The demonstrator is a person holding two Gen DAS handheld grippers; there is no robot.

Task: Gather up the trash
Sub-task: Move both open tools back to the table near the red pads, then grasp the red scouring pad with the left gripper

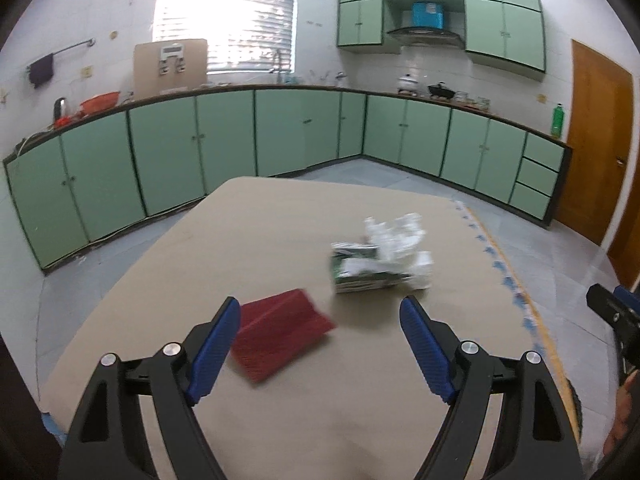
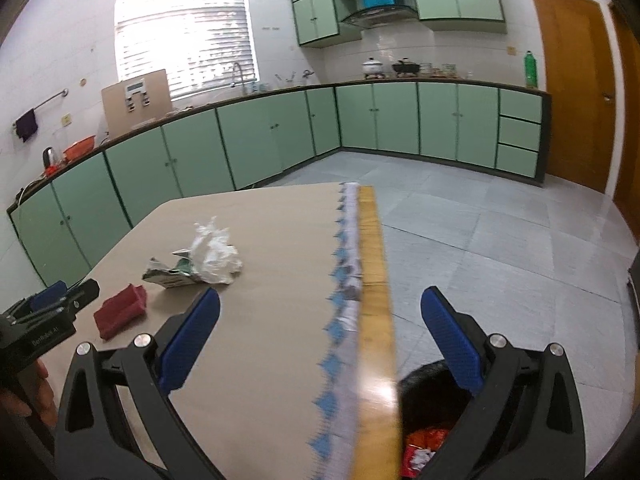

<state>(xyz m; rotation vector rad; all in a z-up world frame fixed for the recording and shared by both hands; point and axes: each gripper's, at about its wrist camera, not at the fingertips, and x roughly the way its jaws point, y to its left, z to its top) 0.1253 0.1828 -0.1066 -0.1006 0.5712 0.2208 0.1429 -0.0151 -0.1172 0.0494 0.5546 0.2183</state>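
Observation:
On the beige table (image 1: 280, 400) lie a red ridged pack (image 1: 280, 332), a crushed green-and-white carton (image 1: 360, 270) and a crumpled white wrapper (image 1: 398, 236) against it. My left gripper (image 1: 320, 312) hovers open just short of them, the red pack beside its left finger. The right wrist view shows the same pack (image 2: 120, 312), carton (image 2: 168, 274) and wrapper (image 2: 214, 252) off to the left. My right gripper (image 2: 320, 304) is open over the table's right edge, holding nothing. Below it stands a black bin (image 2: 424, 396) with red trash (image 2: 424, 446) inside.
Green kitchen cabinets (image 1: 224, 148) run along the far walls, with tiled floor (image 2: 500, 240) between them and the table. A wooden door (image 1: 596, 140) stands at the right. The table's right edge (image 2: 374, 280) has a yellow rim and a patterned cloth border.

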